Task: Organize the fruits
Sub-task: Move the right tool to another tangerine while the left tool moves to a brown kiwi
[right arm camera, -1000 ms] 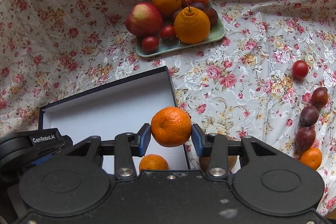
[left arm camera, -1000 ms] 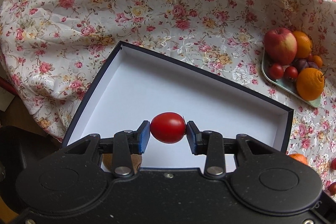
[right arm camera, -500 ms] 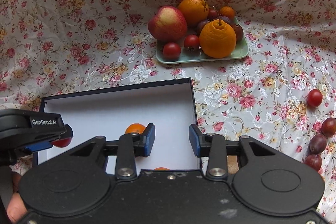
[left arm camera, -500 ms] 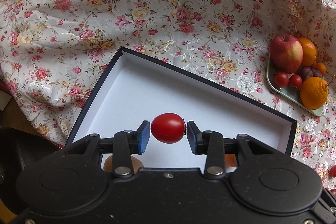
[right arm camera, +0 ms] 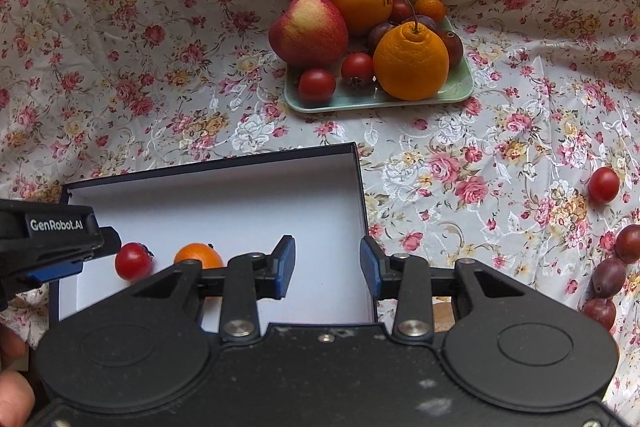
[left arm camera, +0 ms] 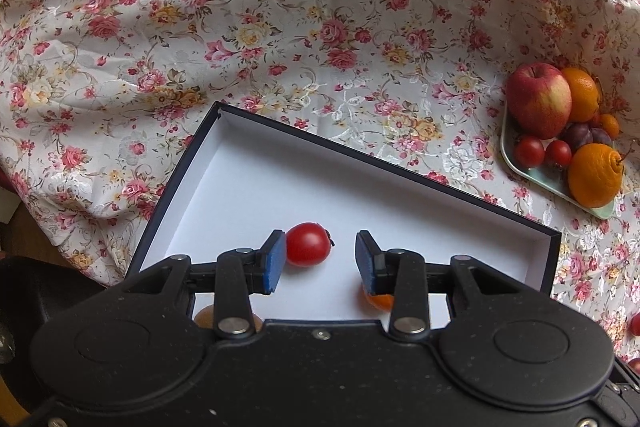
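Tomato (left arm camera: 306,244) lies in the box (left arm camera: 404,169) at lower centre, touching the left gripper's (left arm camera: 320,259) spread fingers. An orange (left arm camera: 379,301) hides behind them. The right gripper (right arm camera: 327,267) is spread, empty.

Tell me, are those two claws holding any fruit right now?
No. Both the left gripper and right gripper are open; the tomato lies loose in the box.

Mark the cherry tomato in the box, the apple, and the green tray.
cherry tomato (left arm camera: 306,244), left wrist view, centre of fruit
apple (right arm camera: 308,31), right wrist view, front face
green tray (right arm camera: 460,83), right wrist view, right rim

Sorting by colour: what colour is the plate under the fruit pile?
Pale green plate, clearest in the right wrist view.
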Motion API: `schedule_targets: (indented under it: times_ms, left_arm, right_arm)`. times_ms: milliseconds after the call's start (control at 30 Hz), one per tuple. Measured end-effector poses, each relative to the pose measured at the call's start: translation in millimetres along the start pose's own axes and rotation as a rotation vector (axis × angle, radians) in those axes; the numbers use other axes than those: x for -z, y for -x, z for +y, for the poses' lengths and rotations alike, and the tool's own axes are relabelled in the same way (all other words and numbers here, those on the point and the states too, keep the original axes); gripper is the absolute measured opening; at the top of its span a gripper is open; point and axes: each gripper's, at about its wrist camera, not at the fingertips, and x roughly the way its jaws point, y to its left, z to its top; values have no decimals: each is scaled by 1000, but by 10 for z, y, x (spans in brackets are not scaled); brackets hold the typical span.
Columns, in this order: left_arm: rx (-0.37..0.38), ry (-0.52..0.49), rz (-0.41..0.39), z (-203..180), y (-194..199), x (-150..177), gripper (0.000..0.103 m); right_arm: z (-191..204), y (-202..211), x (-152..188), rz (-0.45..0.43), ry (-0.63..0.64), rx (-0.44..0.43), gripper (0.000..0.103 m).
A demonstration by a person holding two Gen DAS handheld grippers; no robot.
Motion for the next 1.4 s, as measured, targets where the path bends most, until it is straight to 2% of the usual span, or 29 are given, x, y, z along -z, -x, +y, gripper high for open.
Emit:
schedule_targets:
  times_ms: [267, 500, 733, 967, 1267, 1400]
  left_arm:
    - [28, -50, 6, -256, 49, 55, 47]
    - [86, -80, 14, -633, 133, 126, 47]
    - [144, -216, 3, -1211, 303, 322, 47]
    - [188, -337, 13, -1626, 395, 542, 47]
    - [250, -472, 61, -2073, 451, 882, 47]
    - [260, -540, 85, -2193, 466, 1075, 47]
  right_arm:
    - [-182, 72, 11, -11, -8, 45, 39]
    - [-609, 181, 29, -20, -49, 106, 39]
    - [-1243, 308, 107, -29, -146, 171, 39]
    - [-1855, 431, 237, -31, -254, 228, 39]
    - [-2326, 559, 374, -24, -331, 275, 39]
    - [-2457, 563, 436, 14, -351, 269, 39]
